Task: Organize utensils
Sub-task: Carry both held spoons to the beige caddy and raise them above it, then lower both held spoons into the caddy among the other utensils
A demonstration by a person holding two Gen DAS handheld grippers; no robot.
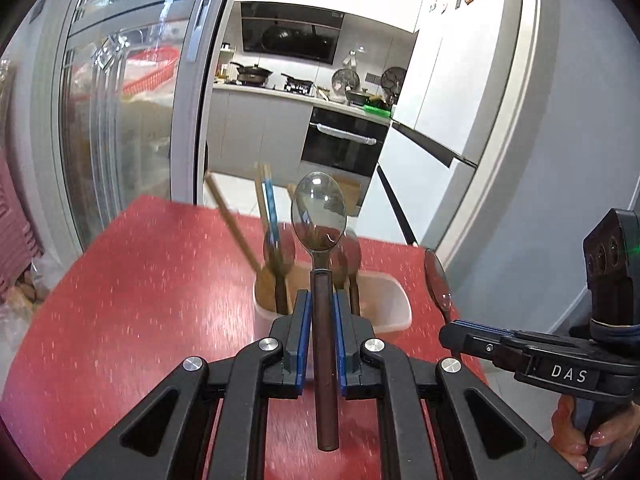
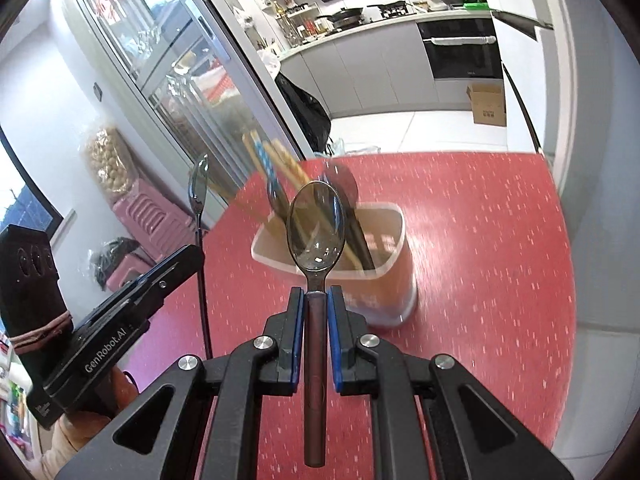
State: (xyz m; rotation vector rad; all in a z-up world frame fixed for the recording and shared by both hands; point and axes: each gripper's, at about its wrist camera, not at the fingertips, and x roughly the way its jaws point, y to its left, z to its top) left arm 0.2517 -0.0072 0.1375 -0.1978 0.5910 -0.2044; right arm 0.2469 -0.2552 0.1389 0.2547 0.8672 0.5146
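A: Both claws are busy. The left claw (image 1: 322,300) is clamped on the brown handle of a spoon (image 1: 319,216), bowl up and forward, and the right claw (image 2: 312,300) grips a second spoon (image 2: 316,232) the same way.

B: Where are they relative to the holder?

A: Both spoons are in the air above the red counter (image 1: 140,280), just in front of the pale plastic utensil holder (image 2: 384,256). The holder stands on the counter with chopsticks (image 2: 276,160) and other spoons sticking out of it.

B: How do the spoons handle?

A: I'd judge them light and stiff, with a polished bowl that is probably slippery. The matte handle is the better place to hold, and the pads sit right at its upper end, just below the neck. The long handle trails back under each claw, so a spoon could pivot if it bumps something.

B: Anything in the way?

A: The leaning chopsticks and spoon bowls crowd the holder's opening, so anything lowered in would have to thread between them. The two claws are also near each other. Behind the counter are a glass door (image 1: 132,120) and the kitchen, well apart.
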